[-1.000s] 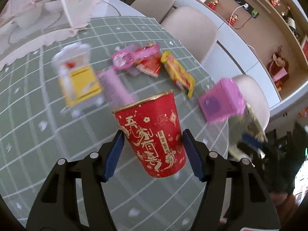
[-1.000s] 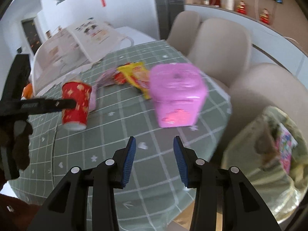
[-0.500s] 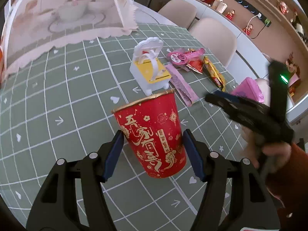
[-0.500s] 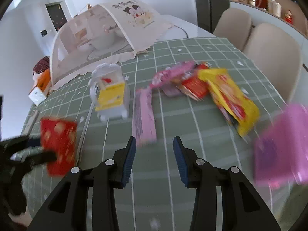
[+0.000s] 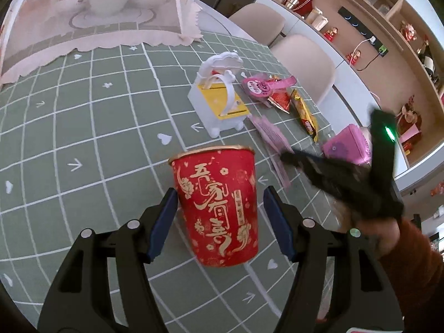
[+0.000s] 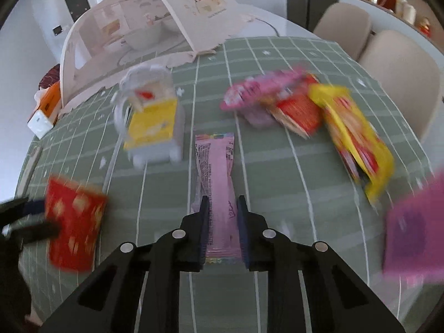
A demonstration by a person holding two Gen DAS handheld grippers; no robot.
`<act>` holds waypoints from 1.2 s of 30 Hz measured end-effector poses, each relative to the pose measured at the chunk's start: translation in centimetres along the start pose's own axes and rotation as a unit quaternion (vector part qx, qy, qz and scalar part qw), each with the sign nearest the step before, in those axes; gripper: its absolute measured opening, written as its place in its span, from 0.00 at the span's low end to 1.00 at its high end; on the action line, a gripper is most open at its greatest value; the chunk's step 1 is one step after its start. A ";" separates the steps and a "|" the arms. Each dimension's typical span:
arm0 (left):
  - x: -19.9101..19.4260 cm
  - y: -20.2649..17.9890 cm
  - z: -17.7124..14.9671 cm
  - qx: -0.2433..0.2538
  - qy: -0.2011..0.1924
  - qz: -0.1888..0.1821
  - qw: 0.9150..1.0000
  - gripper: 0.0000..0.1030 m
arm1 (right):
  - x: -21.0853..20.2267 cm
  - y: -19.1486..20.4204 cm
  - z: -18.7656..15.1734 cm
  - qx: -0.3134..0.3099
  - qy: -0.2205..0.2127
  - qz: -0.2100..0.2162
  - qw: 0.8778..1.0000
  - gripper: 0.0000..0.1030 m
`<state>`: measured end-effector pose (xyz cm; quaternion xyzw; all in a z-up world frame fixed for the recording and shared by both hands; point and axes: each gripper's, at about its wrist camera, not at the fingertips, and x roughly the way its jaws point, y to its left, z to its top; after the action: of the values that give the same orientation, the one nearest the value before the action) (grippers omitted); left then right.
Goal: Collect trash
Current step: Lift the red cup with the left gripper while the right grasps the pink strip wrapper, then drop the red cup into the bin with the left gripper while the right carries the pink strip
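Note:
A red paper cup (image 5: 219, 208) with gold lettering stands upright between the blue pads of my left gripper (image 5: 219, 194), which is shut on it just above the green checked tablecloth (image 5: 83, 144). In the right wrist view the same cup (image 6: 73, 222) shows blurred at the left. My right gripper (image 6: 223, 202) is low over a long pale pink wrapper (image 6: 215, 166) lying flat on the cloth. Its jaws are closing, and the pads meet the wrapper's two long edges.
A white and yellow toy cart (image 5: 219, 105) stands mid-table. Beyond it lie a pink packet (image 6: 260, 91), a red wrapper (image 6: 299, 113) and a yellow wrapper (image 6: 358, 141). A pink box (image 5: 347, 144) sits near the table edge. A mesh food cover (image 5: 91, 14) fills the far side, with beige chairs (image 5: 305, 61) behind.
My right gripper swung from the pink box to the pink wrapper, dropped over it, and its jaws narrowed around it. The left gripper kept the cup as it swung toward the food cover.

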<state>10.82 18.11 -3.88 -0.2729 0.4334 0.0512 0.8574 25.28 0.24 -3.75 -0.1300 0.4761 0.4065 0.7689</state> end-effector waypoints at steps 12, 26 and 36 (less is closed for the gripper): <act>1.2 -3.5 0.2 0.005 0.018 0.057 0.998 0.52 | -9.8 -4.7 -6.5 0.047 -0.057 -0.005 0.997 0.19; -3.6 -14.2 1.6 0.066 -0.083 0.048 0.993 0.52 | -16.8 -8.5 -8.3 0.054 -0.139 0.019 0.989 0.19; -4.8 -21.6 2.3 0.125 -0.112 -0.034 0.985 0.52 | -24.7 -11.8 -10.6 0.061 -0.209 -0.050 0.975 0.19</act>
<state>16.50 1.69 10.08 -0.1711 0.3279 -0.0027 0.9291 22.11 -25.90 9.31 -0.0188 0.3219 0.3558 0.8772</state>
